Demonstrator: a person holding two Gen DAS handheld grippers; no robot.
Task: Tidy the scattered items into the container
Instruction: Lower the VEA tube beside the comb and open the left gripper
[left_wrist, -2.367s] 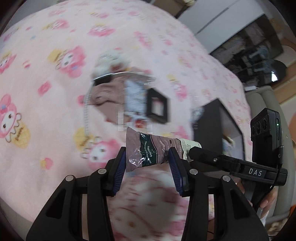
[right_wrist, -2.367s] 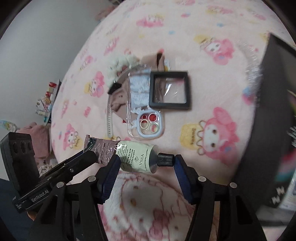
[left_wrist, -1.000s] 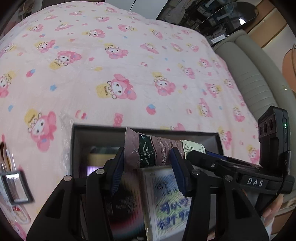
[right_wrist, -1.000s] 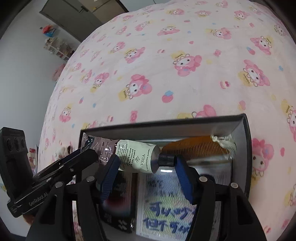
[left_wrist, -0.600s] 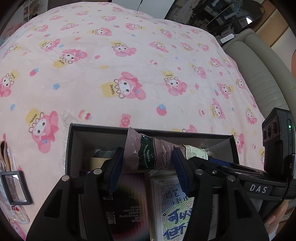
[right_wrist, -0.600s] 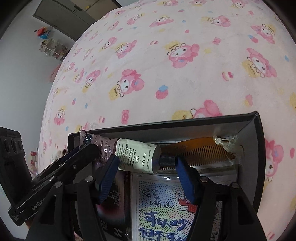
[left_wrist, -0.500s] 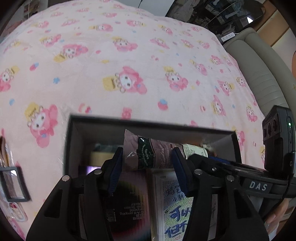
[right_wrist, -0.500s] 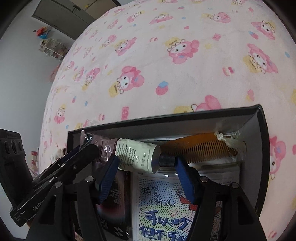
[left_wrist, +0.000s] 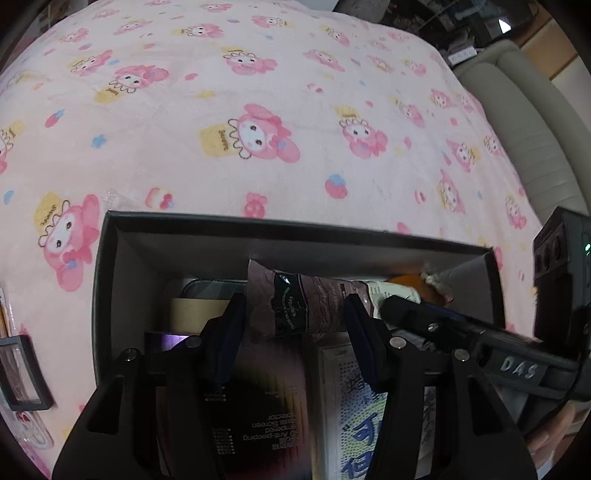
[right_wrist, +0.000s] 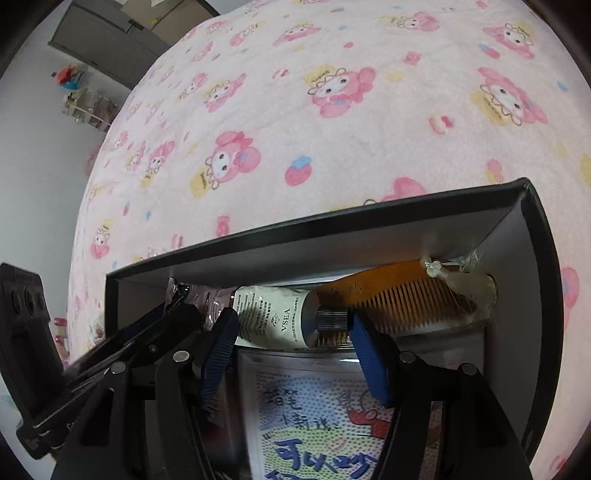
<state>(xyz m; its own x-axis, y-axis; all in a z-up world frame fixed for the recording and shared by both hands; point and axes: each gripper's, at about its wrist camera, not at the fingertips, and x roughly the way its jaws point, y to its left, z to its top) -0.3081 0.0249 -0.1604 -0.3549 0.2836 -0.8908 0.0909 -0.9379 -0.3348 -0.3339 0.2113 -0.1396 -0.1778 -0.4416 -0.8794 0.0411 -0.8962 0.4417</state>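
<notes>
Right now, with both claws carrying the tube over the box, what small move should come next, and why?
Probably open both claws. The crimped cream tube hangs inside the black rectangular box, just above the orange comb, gripped lengthwise by the left claw and right claw.

The blanket (left_wrist: 295, 110) is soft, fuzzy pink cloth with a matt nap. The box (right_wrist: 332, 229) looks like matt black card, its inner walls smooth grey. The tube (right_wrist: 273, 317) has a glossy, crinkled skin and a ribbed metallic cap. The comb (right_wrist: 406, 295) looks like amber wood or plastic.
</notes>
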